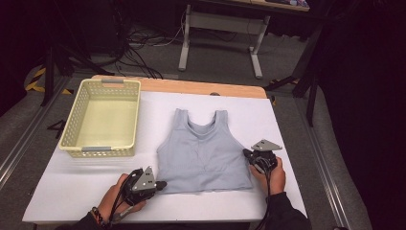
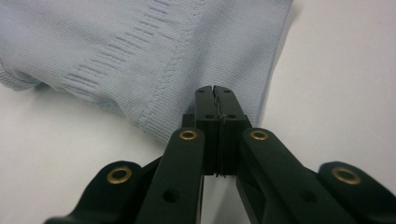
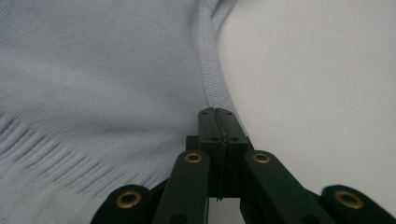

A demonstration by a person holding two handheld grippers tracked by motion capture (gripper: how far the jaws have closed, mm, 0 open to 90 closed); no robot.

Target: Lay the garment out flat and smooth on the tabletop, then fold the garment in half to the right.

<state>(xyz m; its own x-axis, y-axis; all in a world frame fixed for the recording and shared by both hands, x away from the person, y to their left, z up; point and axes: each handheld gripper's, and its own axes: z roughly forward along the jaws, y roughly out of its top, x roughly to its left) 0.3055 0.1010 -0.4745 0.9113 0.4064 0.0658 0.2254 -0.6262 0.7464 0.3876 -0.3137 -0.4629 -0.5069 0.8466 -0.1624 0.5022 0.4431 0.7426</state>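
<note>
At the lower left of the high view, the left gripper [image 1: 160, 184] is clenched with nothing visibly between its jaws, tips at the top's [image 1: 203, 153] hem corner. At right, the right gripper [image 1: 246, 154] is clenched too, at the side seam. The top lies flat mid-frame, straps pointing up-frame, long axis hem-to-straps. Soft, light knit, probably best pinched at the ribbed edges. A basket [image 1: 134, 110] sits upper left.

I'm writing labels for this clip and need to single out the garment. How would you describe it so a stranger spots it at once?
Start at the white table. Right of the pale yellow plastic basket, lying flat at the table's middle, is a light grey-blue sleeveless crop top. It is the table's one piece of cloth, with two wide shoulder straps and a ribbed hem nearest the person.
</note>
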